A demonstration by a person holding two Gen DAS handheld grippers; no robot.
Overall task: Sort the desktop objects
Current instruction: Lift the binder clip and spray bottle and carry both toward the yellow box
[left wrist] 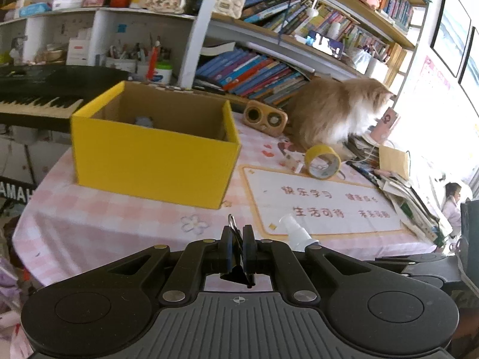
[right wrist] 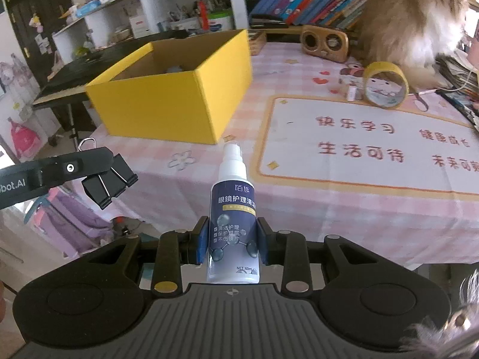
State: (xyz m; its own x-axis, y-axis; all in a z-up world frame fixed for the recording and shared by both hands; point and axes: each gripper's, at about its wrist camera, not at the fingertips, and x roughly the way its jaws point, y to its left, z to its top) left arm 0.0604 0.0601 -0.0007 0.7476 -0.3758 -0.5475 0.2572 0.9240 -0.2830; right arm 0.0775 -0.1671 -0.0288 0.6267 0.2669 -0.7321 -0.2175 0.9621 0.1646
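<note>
A spray bottle (right wrist: 232,224) is gripped upright by the right gripper (right wrist: 233,240) and a binder clip (right wrist: 109,184) by the closed left gripper (left wrist: 236,249), with the yellow box (right wrist: 179,95) ahead-left on the desk (right wrist: 344,203), nearer the left.

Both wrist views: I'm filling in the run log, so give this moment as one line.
left claw: shut on binder clip | right claw: shut on spray bottle | yellow box: open, ahead | tape roll: on table by cat
</note>
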